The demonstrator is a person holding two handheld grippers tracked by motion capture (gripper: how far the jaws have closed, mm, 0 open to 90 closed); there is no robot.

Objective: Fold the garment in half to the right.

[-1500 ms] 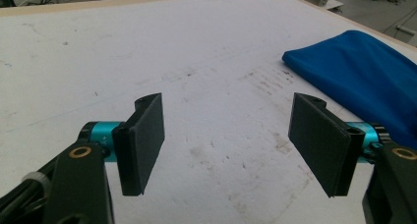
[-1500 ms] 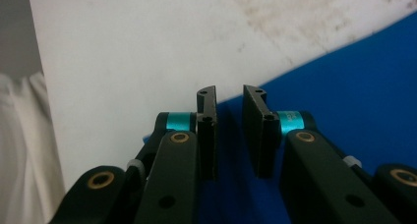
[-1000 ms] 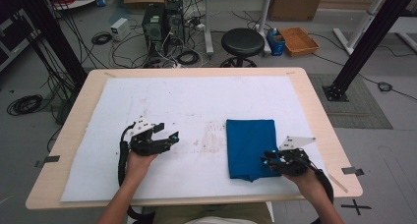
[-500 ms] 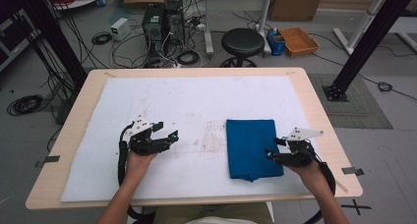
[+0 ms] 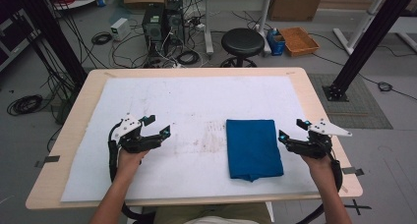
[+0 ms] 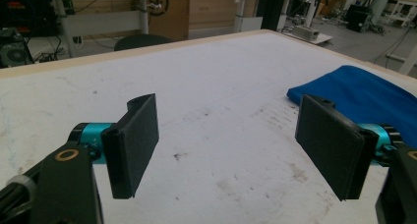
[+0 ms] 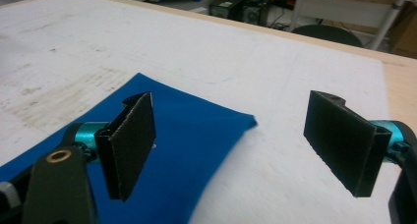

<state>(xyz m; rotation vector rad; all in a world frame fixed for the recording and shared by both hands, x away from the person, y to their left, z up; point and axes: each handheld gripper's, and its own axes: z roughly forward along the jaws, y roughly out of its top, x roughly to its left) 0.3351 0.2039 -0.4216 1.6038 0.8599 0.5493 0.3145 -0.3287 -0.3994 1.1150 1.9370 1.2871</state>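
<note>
Folded blue cloth [image 5: 254, 149] lay long-axis 12-to-6, at 9 o'clock just beside the right gripper [image 5: 294, 134], nearer than left gripper [image 5: 158, 125]; both spread wide, empty.

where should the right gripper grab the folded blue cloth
Grip the blue cloth by its right edge, near the far right corner, coming in low from the right. It lies flat, that edge sits nearest the open right gripper, and nothing blocks it.
</note>
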